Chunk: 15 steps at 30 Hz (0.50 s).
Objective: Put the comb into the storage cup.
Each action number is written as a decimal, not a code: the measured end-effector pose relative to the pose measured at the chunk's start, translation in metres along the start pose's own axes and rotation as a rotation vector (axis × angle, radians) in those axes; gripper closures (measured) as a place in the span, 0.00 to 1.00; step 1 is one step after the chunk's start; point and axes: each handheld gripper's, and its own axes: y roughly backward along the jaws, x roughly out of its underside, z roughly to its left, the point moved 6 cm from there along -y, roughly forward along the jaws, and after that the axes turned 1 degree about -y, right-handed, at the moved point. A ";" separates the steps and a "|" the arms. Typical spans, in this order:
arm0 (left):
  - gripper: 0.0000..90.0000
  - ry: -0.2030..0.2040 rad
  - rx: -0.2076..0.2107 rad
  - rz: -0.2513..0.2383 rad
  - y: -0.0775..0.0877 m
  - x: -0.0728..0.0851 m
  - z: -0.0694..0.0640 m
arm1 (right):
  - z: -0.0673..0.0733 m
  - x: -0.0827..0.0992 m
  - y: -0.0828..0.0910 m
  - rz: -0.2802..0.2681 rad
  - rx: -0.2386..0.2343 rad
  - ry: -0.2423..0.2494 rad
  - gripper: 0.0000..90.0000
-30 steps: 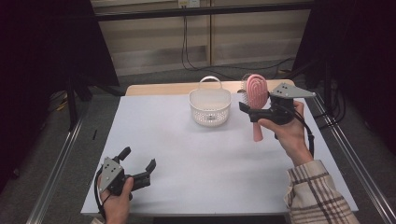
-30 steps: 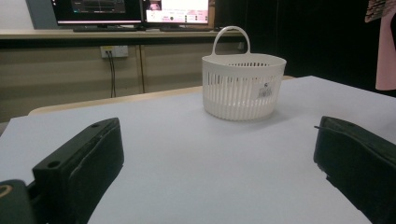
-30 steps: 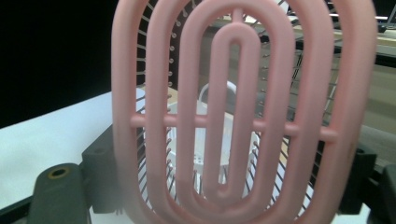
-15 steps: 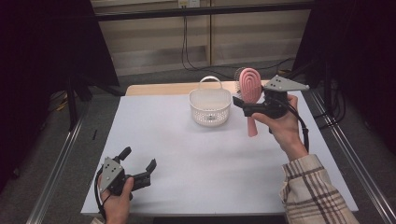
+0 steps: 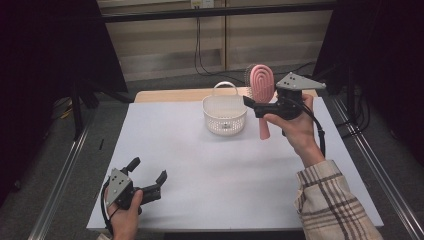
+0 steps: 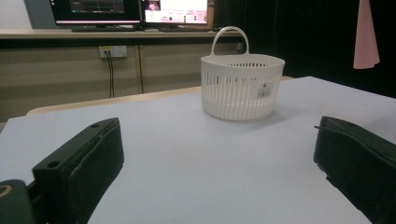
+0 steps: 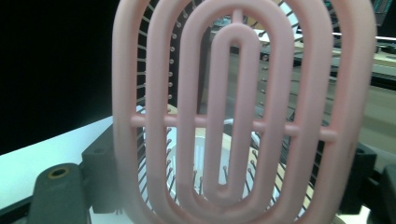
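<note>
A pink oval hairbrush (image 5: 261, 85) stands upright in the air, handle down, with my right gripper (image 5: 254, 108) shut on it just right of a white slatted basket (image 5: 225, 114) with a hoop handle. In the right gripper view the brush head (image 7: 243, 112) stands close between the jaws, and the basket (image 7: 205, 147) shows through its gaps. My left gripper (image 5: 147, 169) rests open near the table's front left corner with nothing in it. In the left gripper view its jaws stand wide apart, with the basket (image 6: 242, 86) far ahead and the brush handle (image 6: 365, 35) hanging at top right.
A white sheet (image 5: 200, 165) covers the table. A strip of bare wood (image 5: 165, 95) shows along the far edge behind the basket. Metal rails (image 5: 65, 170) run along both sides. Monitors (image 6: 130, 9) sit on a bench beyond the table.
My right gripper has carried the brush a little left and upward, closer to the basket. The left gripper has not moved.
</note>
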 end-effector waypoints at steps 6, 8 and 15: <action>0.02 0.001 0.015 0.003 -0.001 0.000 -0.001 | -0.001 -0.005 -0.005 -0.003 0.004 0.002 0.21; 0.02 -0.001 0.016 0.006 -0.001 0.001 -0.002 | -0.002 -0.007 -0.007 -0.012 0.005 -0.005 0.21; 0.02 -0.006 0.015 0.008 -0.001 0.001 -0.002 | -0.006 -0.012 -0.015 -0.025 0.019 -0.008 0.21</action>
